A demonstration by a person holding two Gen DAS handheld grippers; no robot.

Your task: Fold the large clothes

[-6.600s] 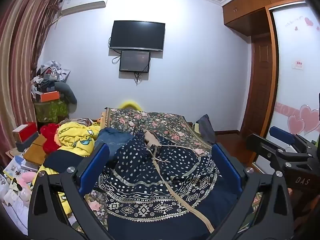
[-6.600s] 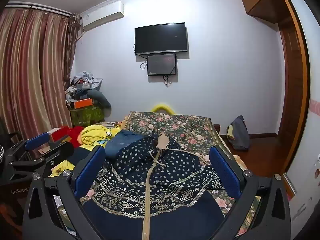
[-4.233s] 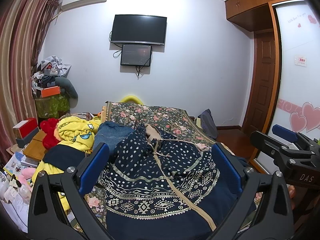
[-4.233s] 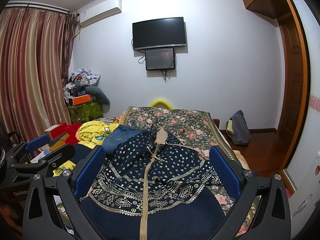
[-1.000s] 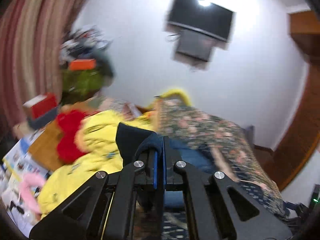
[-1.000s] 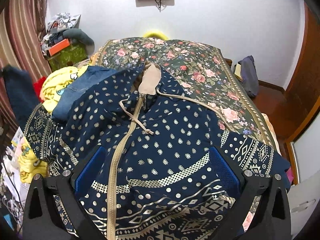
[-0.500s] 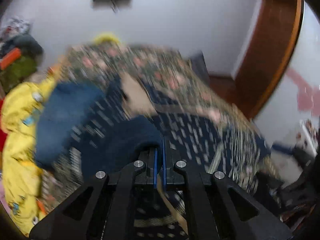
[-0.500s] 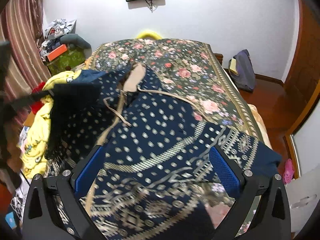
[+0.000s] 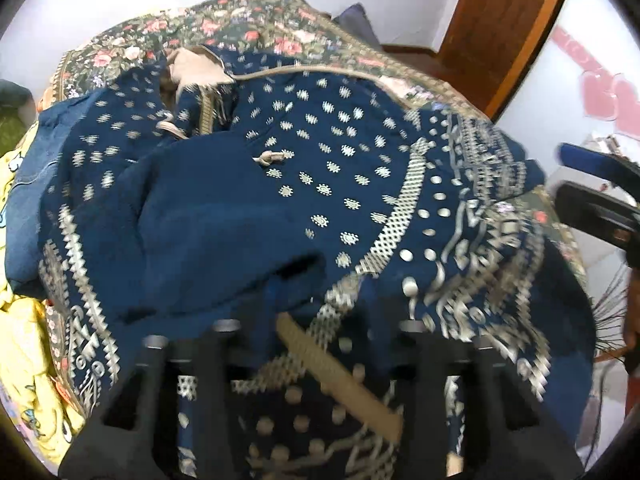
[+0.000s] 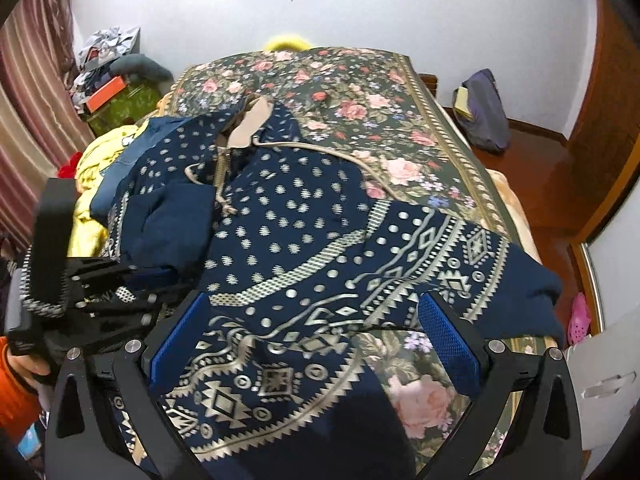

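Blur hides the left tongs [image 9: 316, 320], just opening over the folded sleeve [image 9: 208, 232]; right tongs [image 10: 316, 340] spread, empty.

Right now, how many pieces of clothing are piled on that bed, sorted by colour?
Navy patterned hooded garment: 1
Yellow cartoon-print garment: 1
Blue denim piece: 1
Total: 3, all lying on the floral bedspread.

White walls [image 10: 440, 8], striped curtains [image 10: 28, 92], wooden floor [image 10: 548, 168], floral bed [image 10: 360, 92]
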